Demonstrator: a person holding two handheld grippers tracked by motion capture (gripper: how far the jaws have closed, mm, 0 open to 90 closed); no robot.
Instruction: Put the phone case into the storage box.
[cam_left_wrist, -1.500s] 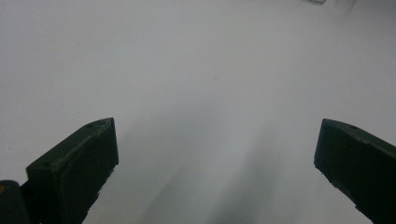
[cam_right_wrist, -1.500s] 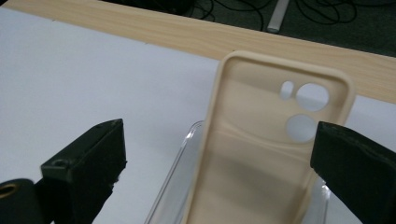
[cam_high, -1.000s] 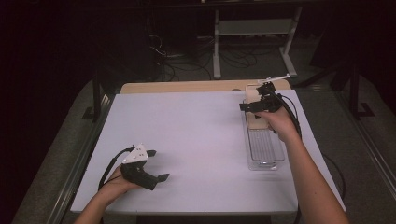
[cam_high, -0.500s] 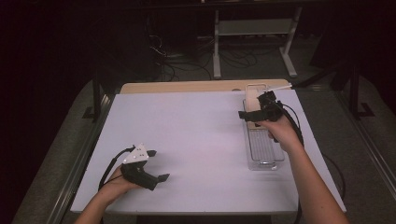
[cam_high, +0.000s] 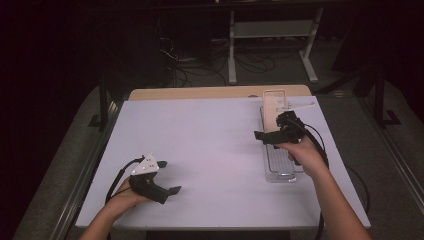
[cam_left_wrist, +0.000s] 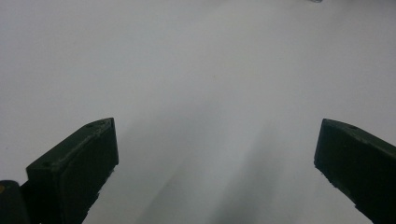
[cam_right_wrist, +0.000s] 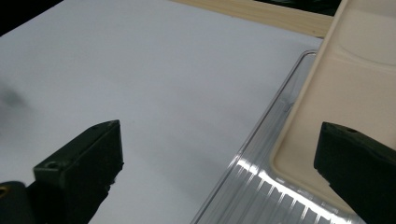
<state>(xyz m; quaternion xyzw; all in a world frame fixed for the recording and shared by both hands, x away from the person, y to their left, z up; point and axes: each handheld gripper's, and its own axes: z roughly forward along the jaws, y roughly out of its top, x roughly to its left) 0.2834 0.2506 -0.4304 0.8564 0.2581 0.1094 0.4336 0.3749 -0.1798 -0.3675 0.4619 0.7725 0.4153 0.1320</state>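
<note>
While the right hand-held gripper (cam_high: 266, 136) hangs over the clear tray (cam_high: 283, 175) with its jaws spread wide and nothing between them, the risk I see is a clumsy closing. In the right gripper view one jaw sits over the cream-coloured board (cam_right_wrist: 355, 93) that lies in the tray, and the other sits out over the bare white worktop (cam_right_wrist: 140, 84), so the tray's ridged wall runs between them. If they shut from there, I'd judge they would catch the tray's edge along with the board, or pinch the rim alone, and drag the whole tray sideways. The plastic looks slick and light, so it could skid or tip rather than be held.

At the tray's far end the board's looped handle (cam_high: 274, 95) stands up beside a thin white arm (cam_high: 299, 105); what that arm is I cannot tell, but a careless lift could snag on it.

The cable (cam_high: 320, 150) trailing from the right hand-held gripper hangs off the tray's outer side and could hook the rim.

Well away from the tray, at the worktop's near corner on the opposite side, the left hand-held gripper (cam_high: 170, 192) rests low, jaws wide apart and empty, too far off to steady the tray.
</note>
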